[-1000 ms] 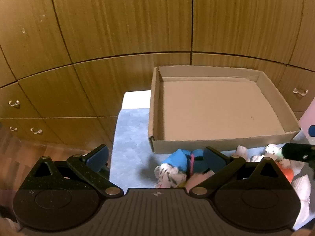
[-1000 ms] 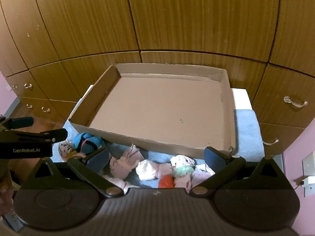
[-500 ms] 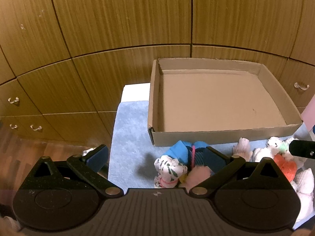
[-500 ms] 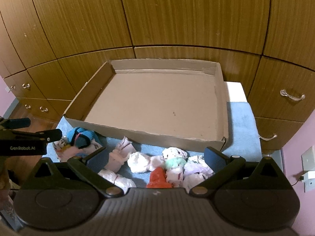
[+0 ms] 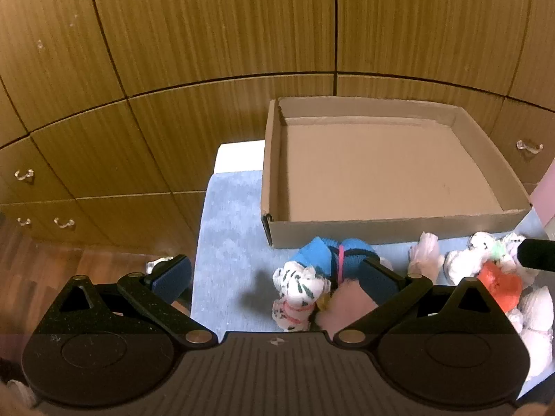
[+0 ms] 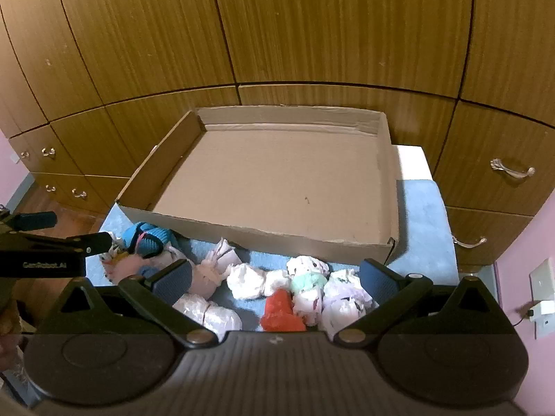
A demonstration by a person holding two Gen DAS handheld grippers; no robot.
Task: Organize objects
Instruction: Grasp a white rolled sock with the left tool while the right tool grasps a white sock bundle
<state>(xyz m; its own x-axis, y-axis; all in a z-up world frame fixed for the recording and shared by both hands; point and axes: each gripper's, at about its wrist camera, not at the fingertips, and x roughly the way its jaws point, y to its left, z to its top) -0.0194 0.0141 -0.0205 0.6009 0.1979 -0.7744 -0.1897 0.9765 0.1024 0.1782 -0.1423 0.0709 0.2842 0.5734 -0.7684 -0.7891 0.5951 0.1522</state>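
- Lying on the blue-grey mat (image 6: 421,208) that covers the surface, a shallow cardboard box (image 6: 277,235) sits with its far wall close to the wooden cabinet doors (image 6: 312,34); nothing is inside it.
- A row of small rolled socks lies on the mat just in front of the box's near wall, between the box and both grippers.
- The left gripper (image 5: 274,274) hangs released, jaws spread wide, holding nothing. Its right finger (image 5: 376,277) is over the blue sock bundle (image 5: 319,256), whether touching cannot be told; its left finger is past the mat's left edge, over the wooden floor (image 5: 41,263).
- A white sock with dark spots (image 5: 295,289) and a pink sock (image 5: 347,305) lie between the left gripper's fingers, toward the right one, just below the blue bundle.
- The right gripper (image 6: 275,277) is likewise spread open and empty, low over the middle of the row.
- Between its fingers lie white sock rolls (image 6: 248,279), a pale green one (image 6: 307,280) and a red sock (image 6: 281,312) nearest the camera; a lilac-white roll (image 6: 343,294) is beside the right finger.
- In the right wrist view the left gripper's black body (image 6: 45,253) shows at the left edge, next to the blue bundle.
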